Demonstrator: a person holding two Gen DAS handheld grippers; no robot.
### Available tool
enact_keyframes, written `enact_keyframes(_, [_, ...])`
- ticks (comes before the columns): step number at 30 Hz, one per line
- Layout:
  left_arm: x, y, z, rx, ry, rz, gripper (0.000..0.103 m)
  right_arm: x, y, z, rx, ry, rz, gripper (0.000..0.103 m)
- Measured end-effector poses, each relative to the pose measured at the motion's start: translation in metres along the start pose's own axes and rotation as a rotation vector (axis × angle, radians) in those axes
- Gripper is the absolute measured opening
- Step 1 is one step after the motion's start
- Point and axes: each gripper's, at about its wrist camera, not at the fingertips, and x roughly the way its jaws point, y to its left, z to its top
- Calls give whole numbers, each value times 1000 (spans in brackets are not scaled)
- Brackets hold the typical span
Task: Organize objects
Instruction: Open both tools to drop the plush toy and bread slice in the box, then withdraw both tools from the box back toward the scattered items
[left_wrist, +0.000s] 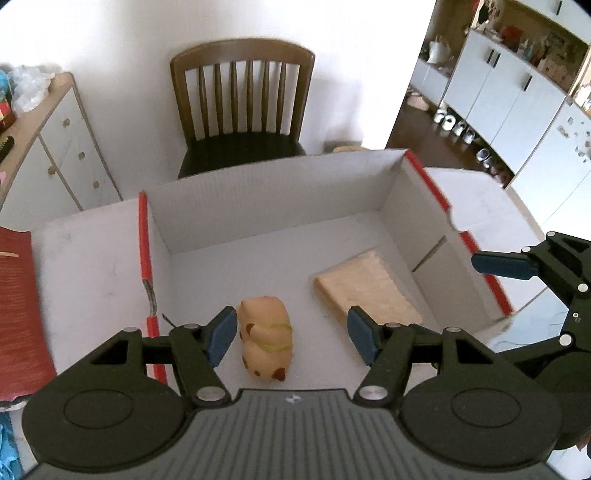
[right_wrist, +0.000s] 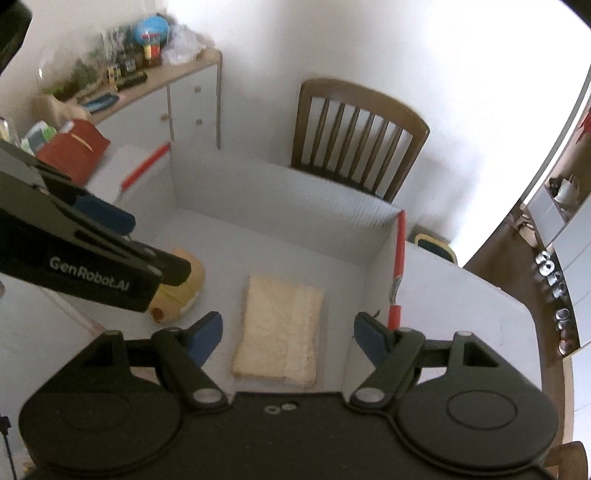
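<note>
left gripper (left_wrist: 291, 334) jaws apart, empty, above toy (left_wrist: 266, 338) | right gripper (right_wrist: 288, 338) apart over pad (right_wrist: 280, 332) at toy's three o'clock | both lay loose in box (left_wrist: 266, 195), seemingly sorted

A brown wooden chair (left_wrist: 242, 107) with a slatted back and dark seat is seen against the white wall beyond the bench (left_wrist: 476, 199). A white sideboard (right_wrist: 184, 96) with small round knobs is placed to its left, its top crowded with bottles and a clear bag. White cupboards (left_wrist: 506, 92) are seen at the far right, with shoes (left_wrist: 458, 127) lined along the dark floor.
</note>
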Motion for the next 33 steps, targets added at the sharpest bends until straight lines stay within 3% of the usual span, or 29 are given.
enact_keyframes(16, [-90, -24, -45, 29, -125, -47, 65, -92, 16, -26, 3, -115, 16, 78])
enact_keyframes(33, [-162, -42, -123, 80, -247, -80, 65, -160, 23, -88, 58, -217, 43, 78])
